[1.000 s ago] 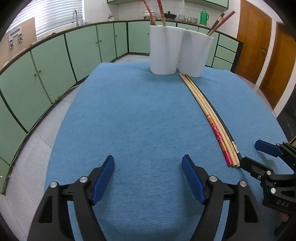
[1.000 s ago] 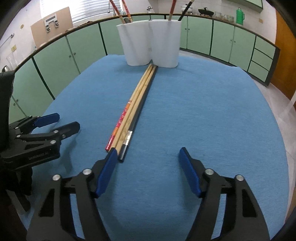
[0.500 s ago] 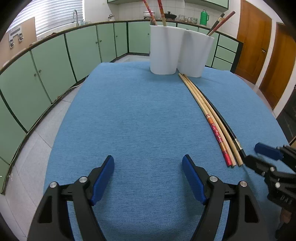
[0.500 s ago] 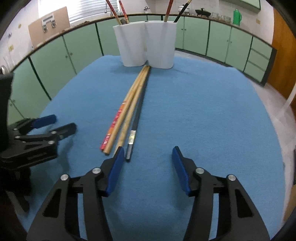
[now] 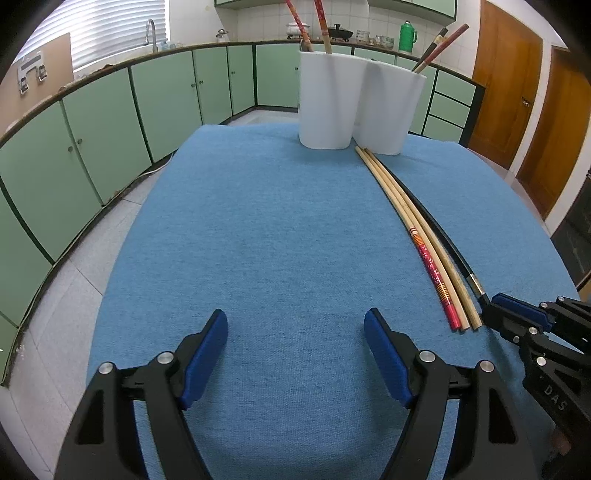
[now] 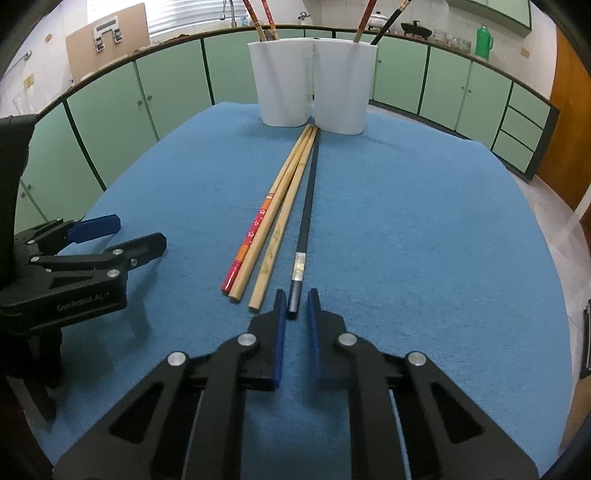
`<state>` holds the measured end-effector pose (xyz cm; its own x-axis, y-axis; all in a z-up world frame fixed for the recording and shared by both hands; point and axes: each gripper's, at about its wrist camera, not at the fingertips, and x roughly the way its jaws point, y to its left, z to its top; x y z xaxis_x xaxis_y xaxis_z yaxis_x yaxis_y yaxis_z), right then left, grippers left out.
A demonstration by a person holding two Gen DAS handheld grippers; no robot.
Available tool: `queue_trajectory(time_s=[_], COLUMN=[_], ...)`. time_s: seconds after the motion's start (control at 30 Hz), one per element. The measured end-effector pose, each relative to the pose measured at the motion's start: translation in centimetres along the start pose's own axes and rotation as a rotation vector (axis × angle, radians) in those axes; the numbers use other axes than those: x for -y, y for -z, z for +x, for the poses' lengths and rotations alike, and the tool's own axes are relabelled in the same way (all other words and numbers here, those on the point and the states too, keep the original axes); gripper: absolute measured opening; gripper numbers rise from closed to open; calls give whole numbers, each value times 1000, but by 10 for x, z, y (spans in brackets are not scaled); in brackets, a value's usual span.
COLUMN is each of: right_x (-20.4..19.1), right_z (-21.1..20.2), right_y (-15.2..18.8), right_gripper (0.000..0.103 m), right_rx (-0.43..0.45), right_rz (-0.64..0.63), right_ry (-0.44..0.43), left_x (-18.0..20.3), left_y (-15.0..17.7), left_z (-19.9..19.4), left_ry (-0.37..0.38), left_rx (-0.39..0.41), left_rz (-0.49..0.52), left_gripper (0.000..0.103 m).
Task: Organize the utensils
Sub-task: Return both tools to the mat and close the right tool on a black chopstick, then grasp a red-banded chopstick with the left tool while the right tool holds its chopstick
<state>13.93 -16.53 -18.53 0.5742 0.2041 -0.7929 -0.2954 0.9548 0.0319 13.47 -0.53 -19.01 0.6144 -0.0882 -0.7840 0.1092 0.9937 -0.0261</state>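
Right gripper (image 6: 295,301) fingertips astride black chopstick (image 6: 305,221) end

Blue bench cloth, pale and dark sticks

At frame centre, a black chopstick (image 6: 306,206) with a silver band, two plain tan chopsticks (image 6: 284,212) and a red-and-orange flowered chopstick (image 6: 255,230) cross the blue bench (image 6: 424,240); white holder (image 6: 312,81) above; blue-padded black fingers (image 6: 280,332) below.

Both views are evenly lit, bright but soft; daylight is seen thru window blinds (image 5: 110,33) at upper left. Faint shadows are cast on the bench (image 5: 280,229) under the left gripper (image 6: 122,236). Strong fisheye bending w/ dark vignette at corners. Cabinets (image 5: 92,129) are curved. Near fingers (image 6: 277,332) are slightly soft; mild glare on tiles.
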Motion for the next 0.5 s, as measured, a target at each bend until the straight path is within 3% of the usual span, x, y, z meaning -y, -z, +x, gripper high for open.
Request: queue_trajectory(time_s=[0.07,0.13,0.27,0.5], right_x=[0,-2,6,38], right_z=[1,2,0,-11], right_y=[-1,-2,-2,6], right_gripper=[15,7,7,6], right_rx=[-1,-3,-7,-2], right_rz=[9,1,24,76], right_ry=[-9,-23,-50,9], left_x=[1,3,10,40], left_y=[0,0,1,1], left_z=[0,0,-1,-2], left_ry=[3,9,31,106], left_rx=[0,-1,-5,-12], left_rz=[2,3,3,27], left_gripper=[75,75,75,75])
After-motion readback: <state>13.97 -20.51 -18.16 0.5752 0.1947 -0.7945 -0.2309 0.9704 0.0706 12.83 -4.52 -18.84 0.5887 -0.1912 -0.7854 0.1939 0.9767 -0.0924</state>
